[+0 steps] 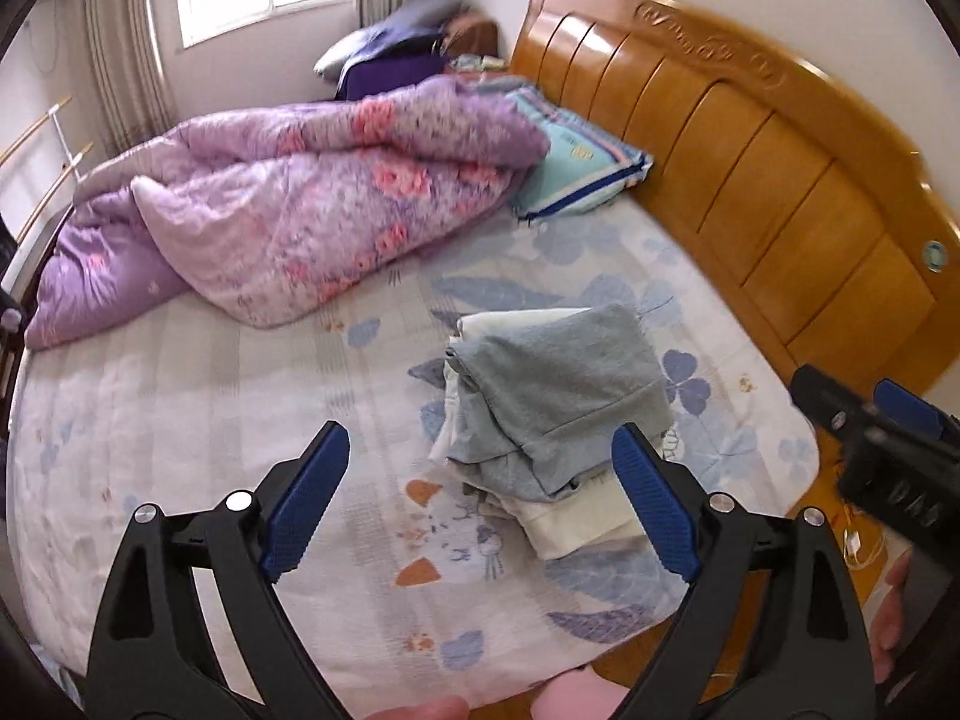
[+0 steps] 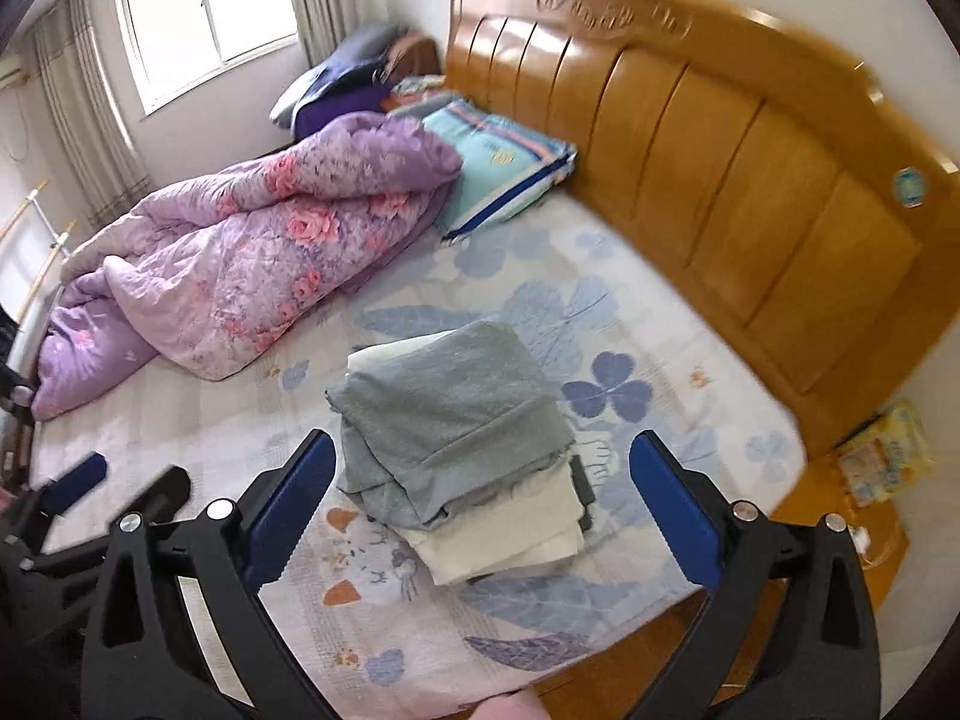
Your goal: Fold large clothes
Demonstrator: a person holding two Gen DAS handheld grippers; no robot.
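- While raised above the mattress, left gripper [image 1: 480, 480], black-framed with blue ribbed pads: jaws spread wide, nothing between the pads, nothing held.
- Right gripper [image 2: 483, 492], same black and blue make: jaws likewise spread wide, pads clear of all cloth, nothing held.
- Folded grey knit garment [image 1: 558, 384], lying on top of the pile, creased, edges uneven; at 12 to 1 o'clock from the left gripper's tips, apart from both pads.
- Folded cream-white cloth garment [image 2: 510, 534], directly under the grey one, its corner sticking out toward 5 o'clock in the right wrist view.
- White bedsheet printed with blue leaves and clover shapes [image 1: 210, 420], bearing the pile near the bed's near corner.
- Crumpled lilac quilt with pink roses [image 1: 300, 198], heaped at 10 to 11 o'clock, well apart from the pile.
- Turquoise pillow with blue and pink striped border [image 1: 576, 168], at 12 o'clock, partly under the quilt, beside the headboard.
- Orange-brown panelled wooden headboard with carved top rail [image 1: 750, 138], along 1 to 3 o'clock.
- Window with pale striped curtains [image 2: 198, 6], at 11 o'clock, far wall.
- Fingertip of the holding hand [image 2: 510, 705], just visible at 6 o'clock of the right wrist view.
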